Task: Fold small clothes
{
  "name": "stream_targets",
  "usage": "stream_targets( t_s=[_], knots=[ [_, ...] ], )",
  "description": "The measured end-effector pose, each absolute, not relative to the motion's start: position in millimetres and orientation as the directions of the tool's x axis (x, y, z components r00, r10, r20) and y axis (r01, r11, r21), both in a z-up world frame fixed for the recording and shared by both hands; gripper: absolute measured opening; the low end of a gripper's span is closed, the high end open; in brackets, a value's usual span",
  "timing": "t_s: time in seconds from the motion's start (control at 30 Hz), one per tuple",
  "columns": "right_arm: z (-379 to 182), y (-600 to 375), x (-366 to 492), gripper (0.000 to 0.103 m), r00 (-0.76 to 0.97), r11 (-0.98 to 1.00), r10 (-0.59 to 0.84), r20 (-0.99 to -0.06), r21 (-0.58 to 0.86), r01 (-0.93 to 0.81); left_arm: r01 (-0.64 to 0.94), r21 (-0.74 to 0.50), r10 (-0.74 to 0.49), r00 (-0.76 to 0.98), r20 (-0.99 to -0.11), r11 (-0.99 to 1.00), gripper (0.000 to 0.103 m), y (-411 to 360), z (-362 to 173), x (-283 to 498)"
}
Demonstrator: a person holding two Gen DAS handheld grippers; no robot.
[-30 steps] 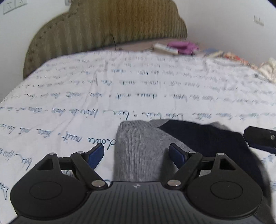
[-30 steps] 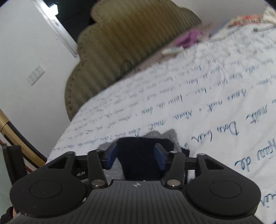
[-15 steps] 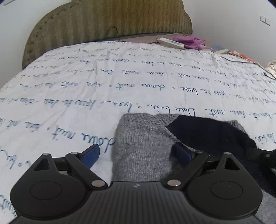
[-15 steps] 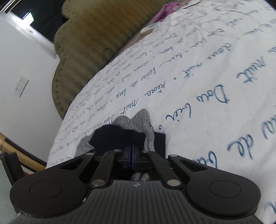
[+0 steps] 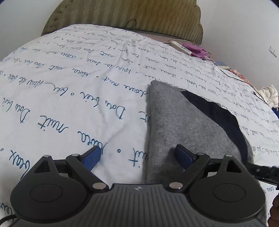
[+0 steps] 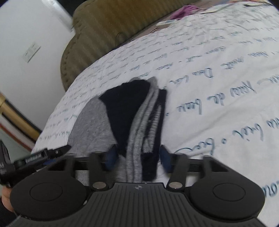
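Moved since half a second back: in my left view the grey and navy sock (image 5: 188, 125) now sits to the right of centre, where it lay square between the fingers before; in my right view the pads, then pinched together, have just been opening, with the sock's folded edge between them.

Item: sock, grey knit with a navy toe or heel patch folded over it. Location: flat on the white bedspread (image 5: 73, 108) with blue script, near the bed's front edge. Long axis: runs away from both cameras, toward the headboard (image 5: 122, 15).

Right gripper (image 6: 137, 157): pads parted, standing either side of the layered edge, not visibly pressing it; I read it as released. It is the nearer hand, with the sock straight ahead along its fingers.

Left gripper (image 5: 137, 156): spread wide, holding nothing. Left finger (image 5: 91, 158) over bare bedspread; right finger (image 5: 184, 156) over the grey knit. The sock's left edge runs up between them.

Judgement: the next fold turns on that left edge lying just inside the left gripper's reach.
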State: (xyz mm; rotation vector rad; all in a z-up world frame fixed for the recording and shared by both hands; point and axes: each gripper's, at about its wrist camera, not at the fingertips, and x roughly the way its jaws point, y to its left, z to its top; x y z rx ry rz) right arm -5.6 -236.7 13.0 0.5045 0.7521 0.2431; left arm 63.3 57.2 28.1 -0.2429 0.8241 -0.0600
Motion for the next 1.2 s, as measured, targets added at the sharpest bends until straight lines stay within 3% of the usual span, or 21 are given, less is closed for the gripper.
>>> stream_targets(
  t_s=[0.1, 0.27, 0.43, 0.6, 0.67, 0.7, 0.73, 0.8, 1.0, 1.07, 1.13, 1.2],
  knots=[
    [20, -239, -3, 0.026, 0.704, 0.875, 0.376, -0.602, 0.482, -0.055, 0.025, -0.231, -0.188, 0.669, -0.719, 0.973, 0.088, 45, 33, 63],
    [15, -249, -3, 0.023, 0.697, 0.884, 0.376, -0.611, 0.462, -0.072, 0.07, -0.166, -0.168, 0.694, -0.7, 0.984, 0.088, 25, 22, 53],
    [28, -253, -12, 0.046, 0.722, 0.868, 0.355, -0.594, 0.497, -0.018, 0.06, -0.199, -0.186, 0.677, -0.712, 0.978, 0.088, 33, 32, 45],
    [34, -259, -43, 0.045, 0.677, 0.752, 0.512, -0.528, 0.657, -0.056, 0.064, -0.301, -0.275, 0.613, -0.741, 0.952, 0.088, 50, 29, 27],
    [30, -245, -46, 0.035, 0.64, 0.773, 0.526, -0.561, 0.629, -0.084, 0.075, -0.291, -0.273, 0.622, -0.734, 0.954, 0.088, 44, 28, 22],
    [28, -235, -46, 0.011, 0.631, 0.809, 0.502, -0.591, 0.58, -0.099, 0.077, -0.271, -0.258, 0.624, -0.738, 0.96, 0.088, 39, 27, 22],
    [25, -229, -46, 0.009, 0.628, 0.836, 0.479, -0.613, 0.538, -0.113, 0.072, -0.252, -0.24, 0.629, -0.74, 0.965, 0.088, 33, 27, 23],
    [27, -228, -48, 0.009, 0.635, 0.846, 0.472, -0.611, 0.517, -0.132, 0.1, -0.235, -0.245, 0.625, -0.742, 0.967, 0.074, 24, 31, 22],
    [19, -249, -59, 0.007, 0.63, 0.886, 0.409, -0.66, 0.452, -0.102, 0.178, -0.168, -0.243, 0.632, -0.736, 0.97, 0.076, 9, 23, 16],
    [22, -244, -61, 0.015, 0.639, 0.886, 0.411, -0.65, 0.45, -0.112, 0.188, -0.138, -0.228, 0.644, -0.731, 0.973, 0.076, 5, 24, 12],
    [28, -246, -59, 0.043, 0.632, 0.867, 0.437, -0.64, 0.488, -0.105, 0.179, -0.143, -0.226, 0.643, -0.732, 0.973, 0.076, 8, 28, 10],
    [40, -252, -53, 0.054, 0.655, 0.856, 0.446, -0.61, 0.505, -0.113, 0.173, -0.138, -0.218, 0.653, -0.725, 0.975, 0.075, 12, 35, 4]
  ],
)
